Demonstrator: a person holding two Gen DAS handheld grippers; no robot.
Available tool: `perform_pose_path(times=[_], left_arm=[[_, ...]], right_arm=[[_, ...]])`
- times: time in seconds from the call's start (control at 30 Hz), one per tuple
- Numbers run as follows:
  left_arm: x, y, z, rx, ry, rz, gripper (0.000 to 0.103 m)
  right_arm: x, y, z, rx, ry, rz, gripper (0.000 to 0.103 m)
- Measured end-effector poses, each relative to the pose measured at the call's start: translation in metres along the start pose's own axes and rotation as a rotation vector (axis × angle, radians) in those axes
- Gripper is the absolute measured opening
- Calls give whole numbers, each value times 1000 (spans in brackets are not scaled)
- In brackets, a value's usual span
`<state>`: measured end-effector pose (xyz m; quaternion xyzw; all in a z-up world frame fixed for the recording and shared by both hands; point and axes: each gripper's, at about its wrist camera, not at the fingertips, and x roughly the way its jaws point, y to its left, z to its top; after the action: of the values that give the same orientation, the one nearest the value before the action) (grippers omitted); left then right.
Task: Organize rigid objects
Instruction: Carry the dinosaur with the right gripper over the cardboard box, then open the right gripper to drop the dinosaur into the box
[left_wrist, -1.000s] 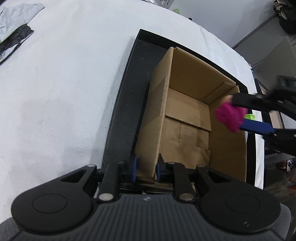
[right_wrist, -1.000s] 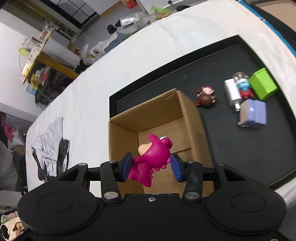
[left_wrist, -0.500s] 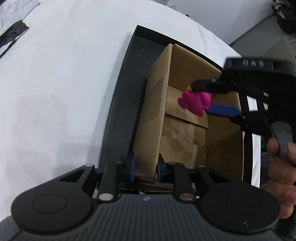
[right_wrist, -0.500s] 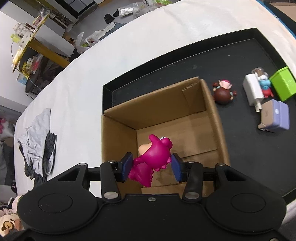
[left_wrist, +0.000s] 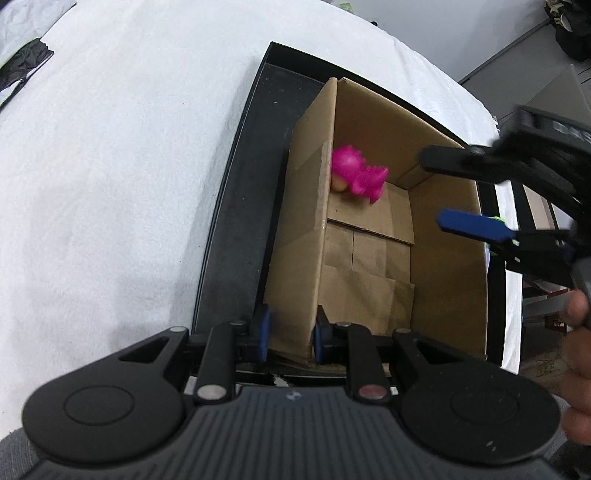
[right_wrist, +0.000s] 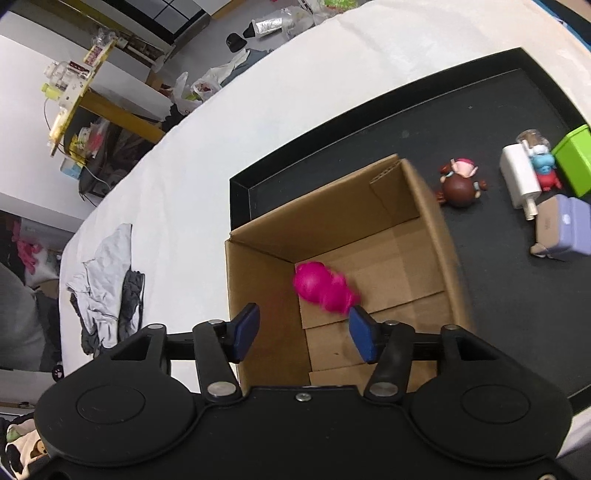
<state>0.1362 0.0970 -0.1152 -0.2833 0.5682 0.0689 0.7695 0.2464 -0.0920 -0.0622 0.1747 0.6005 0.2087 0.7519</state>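
Right gripper (right_wrist: 303, 334) is hovering over the cardboard box (right_wrist: 343, 221), jaws have just been opening and are spread now, nothing between the pads. Pink toy (right_wrist: 325, 286) is blurred, lying loose inside the box near its far left corner (left_wrist: 356, 173). Left gripper (left_wrist: 290, 334) is pinching the box's near wall, pads pressed on the cardboard. Box is sitting in the black tray (right_wrist: 369, 118); brown figurine (right_wrist: 460, 184), white charger (right_wrist: 519, 181), green block (right_wrist: 576, 158) and purple case (right_wrist: 565, 230) are lying on the tray beside it.

Left claw (left_wrist: 290, 334) pinched shut; right claw (right_wrist: 303, 328) just opening, empty.
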Motion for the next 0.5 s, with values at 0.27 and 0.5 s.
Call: perform_pose_path(times=[0.27,0.5], left_arm=[[-1,-7,-1,11,-5,19,20],[-1,-9,-1,10,-1,28,20]], right_arm=[[-37,-16,-6,-50,-40,-39,66],[-58,-31,-11,-69,-57,-29,69]])
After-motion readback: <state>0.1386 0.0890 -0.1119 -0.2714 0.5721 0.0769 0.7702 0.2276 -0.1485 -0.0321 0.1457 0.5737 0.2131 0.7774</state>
